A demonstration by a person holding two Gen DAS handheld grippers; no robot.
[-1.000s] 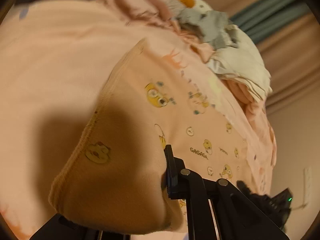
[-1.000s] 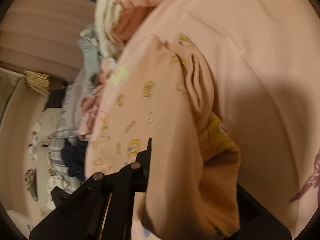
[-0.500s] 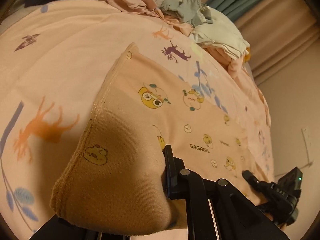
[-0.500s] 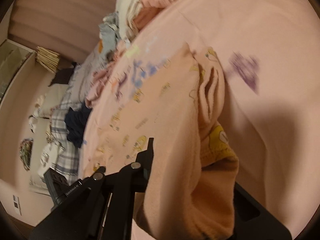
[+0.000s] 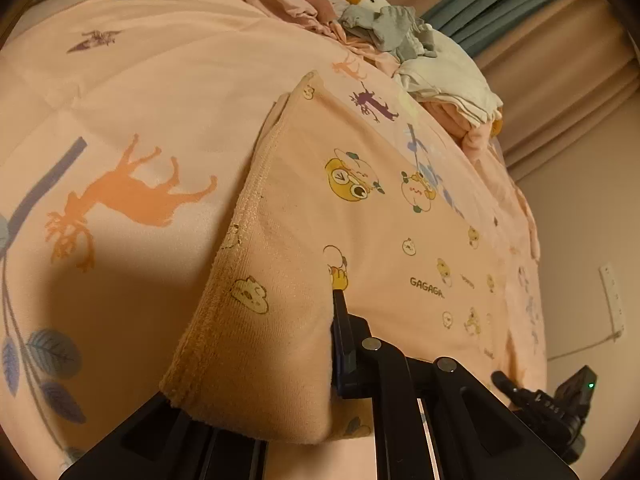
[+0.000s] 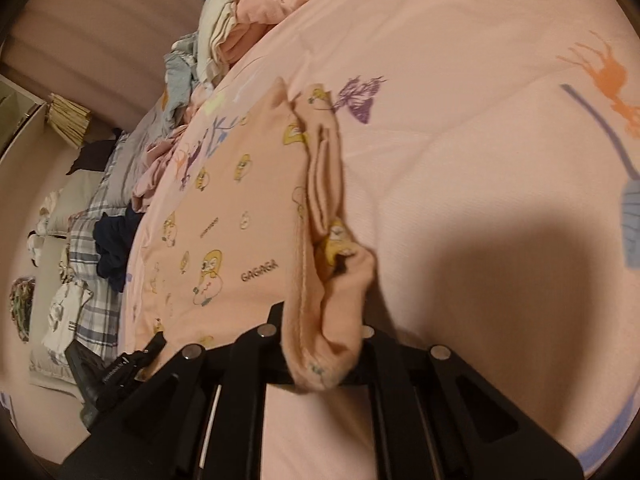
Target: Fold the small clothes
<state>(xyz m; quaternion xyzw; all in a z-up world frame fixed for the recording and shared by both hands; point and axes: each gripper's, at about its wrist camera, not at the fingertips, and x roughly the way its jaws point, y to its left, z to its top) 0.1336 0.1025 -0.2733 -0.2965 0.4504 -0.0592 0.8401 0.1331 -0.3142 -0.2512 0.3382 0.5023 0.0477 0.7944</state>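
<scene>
Around the peach garment (image 5: 360,208) you have open quilt (image 5: 152,92) on its outer side. Beyond its far end, the heap of clothes (image 5: 404,44) blocks your way forward.

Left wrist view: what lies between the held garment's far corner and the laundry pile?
Only bare bedcover, printed with a purple animal, separates the garment from the pile.

Bed covered by peach quilt (image 5: 168,92) printed with orange deer, purple butterfly, blue leaves. Far right, beige pleated curtain (image 5: 568,80) with teal band (image 5: 492,4) above. Plain cream wall (image 5: 580,240) at right, white socket strip (image 5: 612,300) with cable. In right wrist view, plaid bedding (image 6: 92,248) at left, straw-coloured bundle (image 6: 70,124) on pale shelf. Warm dim light, hard dark shadows on quilt.
</scene>
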